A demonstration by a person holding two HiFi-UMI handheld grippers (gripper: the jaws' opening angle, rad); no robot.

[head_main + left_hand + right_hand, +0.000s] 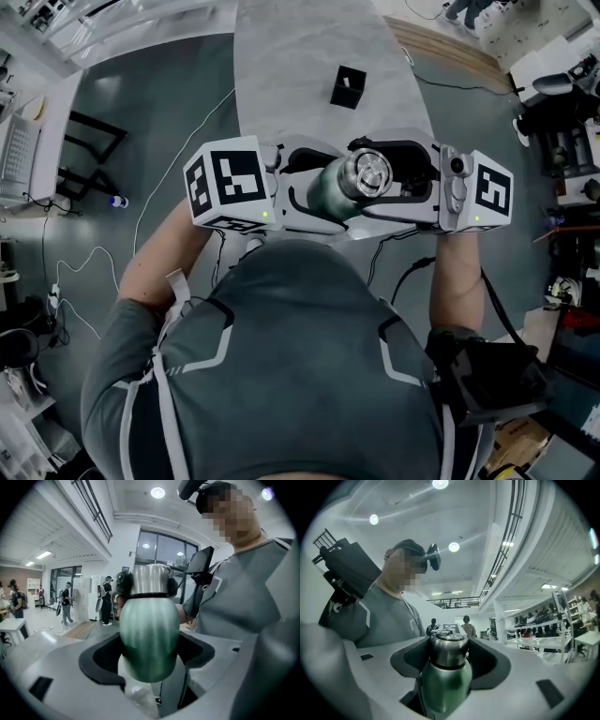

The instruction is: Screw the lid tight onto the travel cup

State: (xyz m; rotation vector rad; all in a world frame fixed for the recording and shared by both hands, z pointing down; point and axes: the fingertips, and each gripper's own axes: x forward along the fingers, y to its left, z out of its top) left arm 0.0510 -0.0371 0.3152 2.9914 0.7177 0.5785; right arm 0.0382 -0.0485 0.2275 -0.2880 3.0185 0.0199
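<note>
I hold the travel cup [330,192] in the air between both grippers, lying almost level in front of the person's chest. Its body is green [150,639] and its lid is brushed steel [367,173]. My left gripper [309,195] is shut on the green body, whose rounded base fills the gap between the jaws in the left gripper view. My right gripper [401,176] is shut on the steel lid [447,649], with a dark pad [411,660] pressed against each side. Below the lid, the green body [444,686] runs down between the right jaws.
A pale marble-topped table [300,56] lies ahead of the grippers, with a small black box [348,87] on it. White cables [150,206] trail over the dark floor at the left. Several people [65,602] stand far off in the hall.
</note>
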